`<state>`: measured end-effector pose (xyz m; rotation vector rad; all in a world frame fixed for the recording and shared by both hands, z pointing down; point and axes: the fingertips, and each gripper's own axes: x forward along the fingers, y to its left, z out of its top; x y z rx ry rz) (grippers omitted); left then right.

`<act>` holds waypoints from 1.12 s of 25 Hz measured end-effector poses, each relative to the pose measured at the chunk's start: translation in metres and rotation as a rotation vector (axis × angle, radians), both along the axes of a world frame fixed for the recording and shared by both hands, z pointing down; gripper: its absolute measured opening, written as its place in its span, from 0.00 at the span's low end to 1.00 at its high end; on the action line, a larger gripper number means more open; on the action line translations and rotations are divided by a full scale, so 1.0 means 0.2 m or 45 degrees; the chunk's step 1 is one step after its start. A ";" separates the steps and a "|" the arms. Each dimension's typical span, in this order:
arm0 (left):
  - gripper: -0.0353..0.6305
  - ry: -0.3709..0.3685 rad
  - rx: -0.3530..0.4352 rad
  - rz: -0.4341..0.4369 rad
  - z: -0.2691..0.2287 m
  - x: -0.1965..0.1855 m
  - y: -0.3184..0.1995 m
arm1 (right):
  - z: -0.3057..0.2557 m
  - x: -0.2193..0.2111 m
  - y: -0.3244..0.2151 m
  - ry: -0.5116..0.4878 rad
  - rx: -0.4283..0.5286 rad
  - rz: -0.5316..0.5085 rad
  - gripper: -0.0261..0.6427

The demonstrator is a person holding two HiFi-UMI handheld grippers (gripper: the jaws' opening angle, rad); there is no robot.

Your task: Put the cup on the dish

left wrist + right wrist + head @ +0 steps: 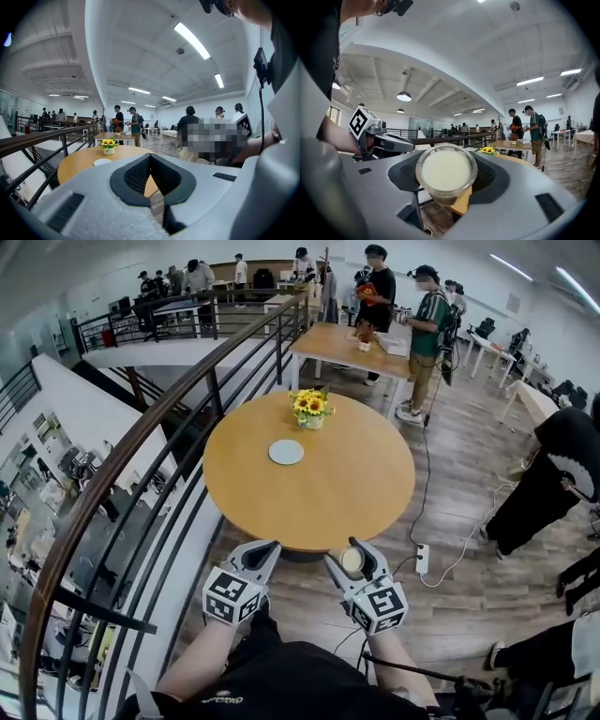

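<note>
Cup point(352, 562), head view: sits pinched between the fingers of the right gripper point(353, 555), short of the tabletop's point(347, 493) near edge, well apart from the dish point(286, 452). Left gripper view: shows the left gripper point(150, 157) fingers pressed together on nothing. Right gripper view: shows pale contents close to the cup's rim. Could slop over on a tilted or hurried reach; could overshoot and clip the flower pot point(311, 409) just beyond the dish.

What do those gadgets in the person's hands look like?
Both are light grey plastic. The left gripper and right gripper each taper into two fingers with dark ridged pads and carry a white cube with black square markers. The person wears black.
</note>
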<state>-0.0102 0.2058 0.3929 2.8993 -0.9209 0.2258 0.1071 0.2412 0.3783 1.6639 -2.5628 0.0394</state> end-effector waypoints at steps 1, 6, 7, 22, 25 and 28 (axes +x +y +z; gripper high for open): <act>0.05 0.003 -0.006 0.004 -0.01 -0.01 -0.03 | -0.01 -0.01 -0.03 0.006 -0.004 0.001 0.42; 0.05 0.008 -0.026 0.033 0.04 0.05 -0.24 | 0.01 0.03 -0.23 0.018 -0.017 0.025 0.42; 0.05 0.004 -0.029 0.042 0.04 0.06 -0.30 | 0.01 0.04 -0.28 0.013 -0.024 0.033 0.42; 0.05 0.005 -0.045 0.135 -0.04 -0.07 -1.26 | -0.06 -0.15 -1.25 0.018 -0.071 0.073 0.42; 0.05 0.008 -0.044 0.153 -0.03 -0.11 -1.42 | -0.05 -0.20 -1.42 0.035 -0.076 0.086 0.42; 0.05 0.007 -0.046 0.176 -0.02 -0.14 -1.56 | -0.03 -0.24 -1.56 0.042 -0.085 0.102 0.42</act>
